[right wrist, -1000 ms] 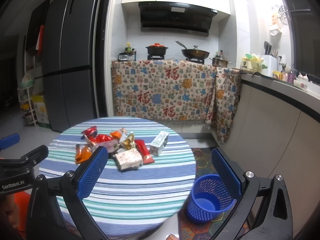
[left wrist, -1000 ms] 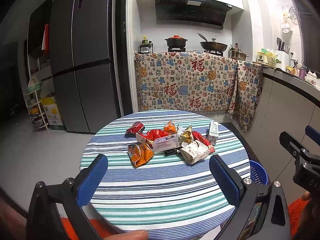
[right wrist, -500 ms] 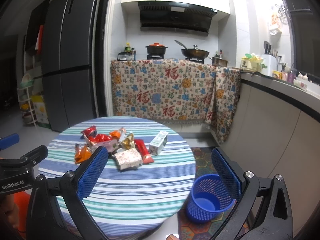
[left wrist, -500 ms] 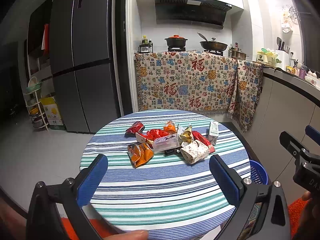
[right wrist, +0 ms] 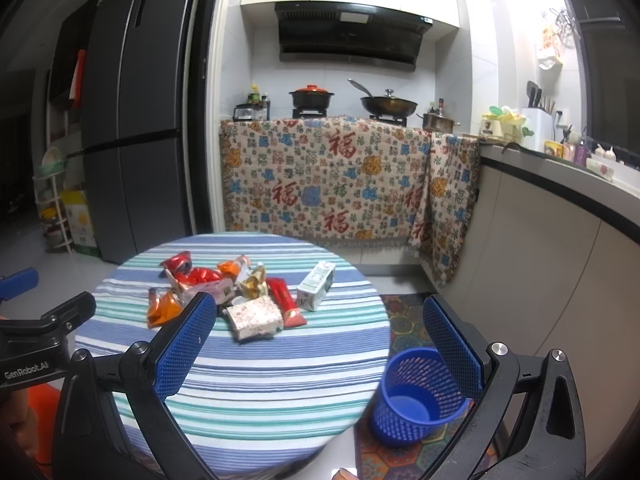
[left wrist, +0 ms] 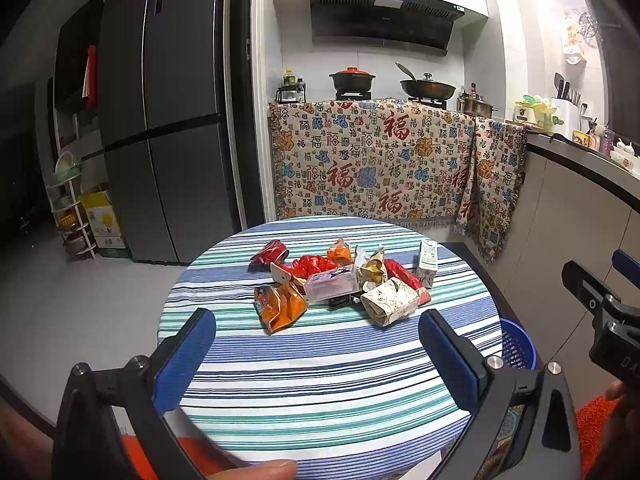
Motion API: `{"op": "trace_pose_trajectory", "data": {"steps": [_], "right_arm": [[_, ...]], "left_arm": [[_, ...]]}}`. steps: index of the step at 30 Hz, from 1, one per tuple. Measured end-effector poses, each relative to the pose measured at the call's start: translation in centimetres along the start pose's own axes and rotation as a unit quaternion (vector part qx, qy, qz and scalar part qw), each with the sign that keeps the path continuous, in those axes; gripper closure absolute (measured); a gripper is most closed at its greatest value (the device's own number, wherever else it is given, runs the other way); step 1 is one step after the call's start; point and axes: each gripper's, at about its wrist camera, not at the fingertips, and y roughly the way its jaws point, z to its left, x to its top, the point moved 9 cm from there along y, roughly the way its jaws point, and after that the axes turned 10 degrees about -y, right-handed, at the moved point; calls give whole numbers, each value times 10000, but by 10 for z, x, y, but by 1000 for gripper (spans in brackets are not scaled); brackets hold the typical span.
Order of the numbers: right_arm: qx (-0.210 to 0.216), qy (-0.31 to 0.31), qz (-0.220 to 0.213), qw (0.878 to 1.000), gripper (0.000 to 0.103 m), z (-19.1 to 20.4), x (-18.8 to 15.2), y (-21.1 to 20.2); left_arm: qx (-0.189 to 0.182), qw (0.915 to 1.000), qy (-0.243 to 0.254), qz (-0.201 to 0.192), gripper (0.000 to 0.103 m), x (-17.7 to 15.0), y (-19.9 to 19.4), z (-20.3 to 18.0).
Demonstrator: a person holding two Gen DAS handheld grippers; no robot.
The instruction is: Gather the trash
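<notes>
Hovering short of the round table with its blue, green and white striped cloth (left wrist: 328, 368), the left gripper (left wrist: 316, 356) and the right gripper (right wrist: 320, 340) both have their blue-padded jaws spread wide, holding nothing. The trash sits ahead of both tools in one tight heap at the table's middle: a crumpled orange foil snack bag (left wrist: 280, 306) nearest the left gripper, a patterned white paper box (left wrist: 390, 302) ahead and slightly right of it, a clear plastic tray (left wrist: 330, 282) between them, red wrappers (left wrist: 316, 266) behind, and a small green-and-white drink carton (right wrist: 316, 286) standing apart on the far right. The blue mesh plastic bin (right wrist: 416, 396) stands on the floor below the right gripper, empty, so nothing looks collected yet. Because the pieces overlap and touch, a grab could drag neighbours along or scatter them off the edge; the slick, springy foil may slip from the pads, and a release not centred over the narrow bin would likely miss.
</notes>
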Motion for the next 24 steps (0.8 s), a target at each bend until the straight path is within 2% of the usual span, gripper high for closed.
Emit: {"op": "trace_pose_trajectory", "data": {"steps": [9, 11, 20, 24], "right_arm": [[-16, 15, 73, 10000, 0, -8, -8, 6], [-19, 20, 112, 9999, 0, -8, -11, 10], [63, 17, 316, 9995, 0, 1, -22, 34], [305, 169, 376, 9987, 0, 6, -33, 49]], "left_arm": [[-20, 9998, -144, 163, 0, -6, 16, 15], [-63, 9994, -219, 258, 0, -10, 25, 21], [219, 9975, -367, 558, 0, -28, 69, 56], [120, 9950, -561, 818, 0, -42, 95, 68]]}}
